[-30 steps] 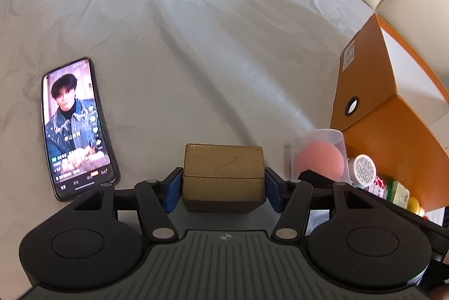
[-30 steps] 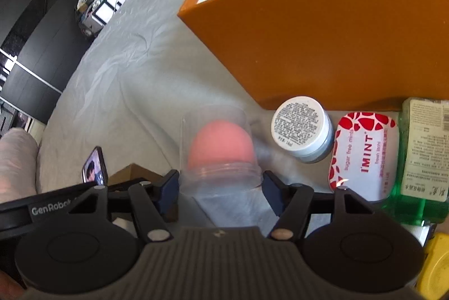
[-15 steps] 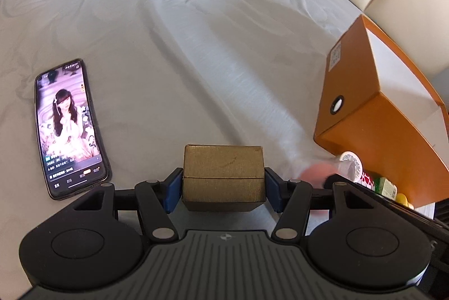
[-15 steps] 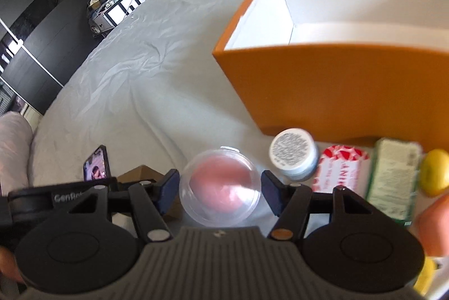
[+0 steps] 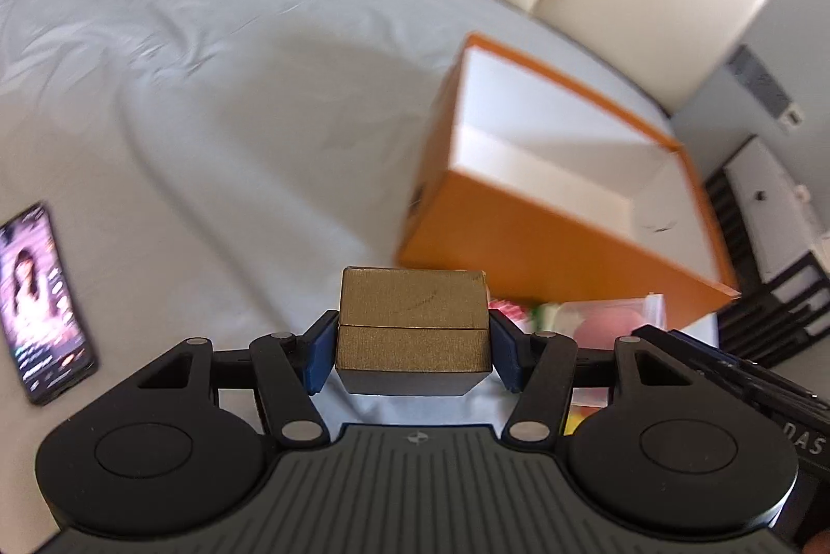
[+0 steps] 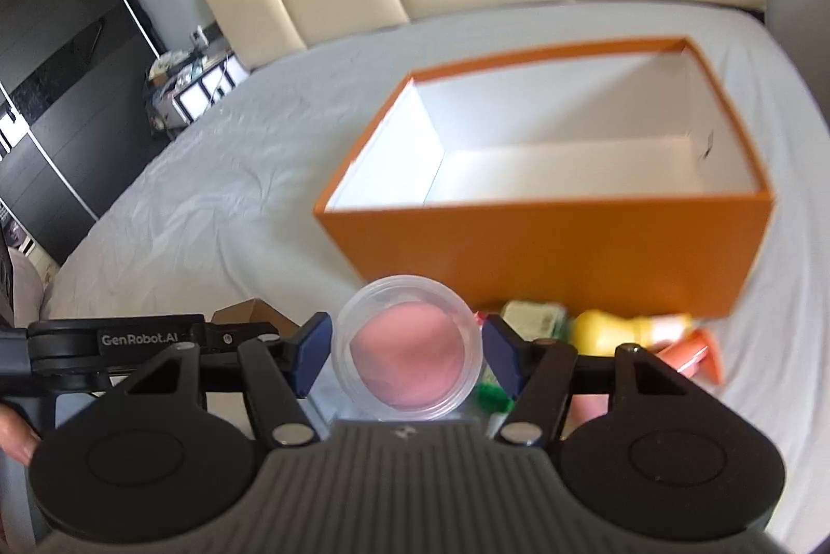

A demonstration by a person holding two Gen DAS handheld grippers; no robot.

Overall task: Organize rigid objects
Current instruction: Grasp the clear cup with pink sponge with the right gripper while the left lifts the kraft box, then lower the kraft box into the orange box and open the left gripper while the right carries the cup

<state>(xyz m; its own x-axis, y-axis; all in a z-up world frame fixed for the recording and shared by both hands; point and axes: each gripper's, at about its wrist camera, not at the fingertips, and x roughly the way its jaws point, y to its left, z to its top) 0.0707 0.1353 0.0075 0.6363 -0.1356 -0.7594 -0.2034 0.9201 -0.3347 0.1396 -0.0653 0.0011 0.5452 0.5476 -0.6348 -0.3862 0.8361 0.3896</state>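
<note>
Left gripper (image 5: 413,359) is clamped on one gold box (image 5: 413,320), blue pads pressed to both its short ends, long axis running straight across from 9 to 3 o'clock, a seam line splitting its near face. Right gripper (image 6: 406,359) pinches one clear tub (image 6: 407,346) holding a pink sponge, the round mouth tipped back toward the camera. Off at 9 o'clock in the right view sits the left gripper's body, reading "GenRobot.AI".

Out at 1 o'clock in both views: one orange carton (image 6: 560,237), open top up, white inside, long axis across the right view. Huddled against its near wall at 3 o'clock are a green bottle (image 6: 534,313), a yellow bottle (image 6: 617,331) and something orange-red, all blurred. One phone (image 5: 39,300), screen lit, lies at 9 o'clock on the white sheet (image 5: 207,113).
</note>
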